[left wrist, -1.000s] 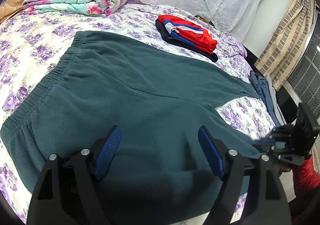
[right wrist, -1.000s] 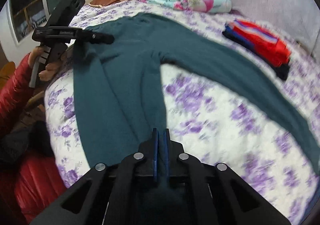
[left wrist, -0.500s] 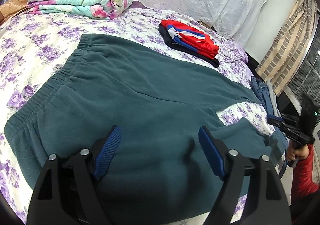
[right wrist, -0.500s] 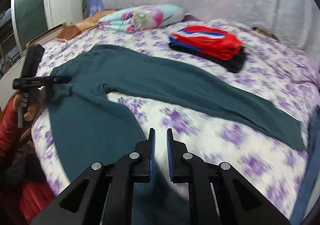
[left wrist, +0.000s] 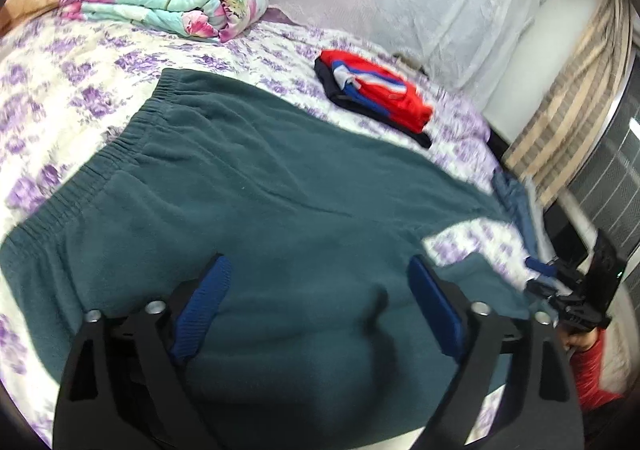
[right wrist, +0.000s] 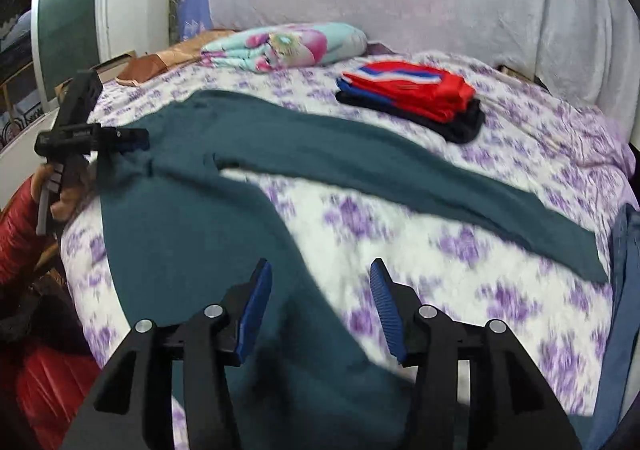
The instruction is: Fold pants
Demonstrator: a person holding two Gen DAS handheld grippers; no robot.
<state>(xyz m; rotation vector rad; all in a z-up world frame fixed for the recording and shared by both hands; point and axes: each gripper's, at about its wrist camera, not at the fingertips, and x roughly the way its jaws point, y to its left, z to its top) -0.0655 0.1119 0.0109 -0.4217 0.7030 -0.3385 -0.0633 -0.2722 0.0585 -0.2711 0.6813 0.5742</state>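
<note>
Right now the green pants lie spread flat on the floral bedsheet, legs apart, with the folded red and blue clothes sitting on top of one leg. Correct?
Not quite. The folded red and blue clothes sit on the bedsheet beyond the green pants, apart from both legs, as the right wrist view shows. The rest holds.

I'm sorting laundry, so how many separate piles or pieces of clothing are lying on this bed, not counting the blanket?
2: the green pants spread flat across the bed, and a folded red-and-blue stack beyond them near the headboard. Denim hangs at the bed's edge; more may be hidden.
</note>
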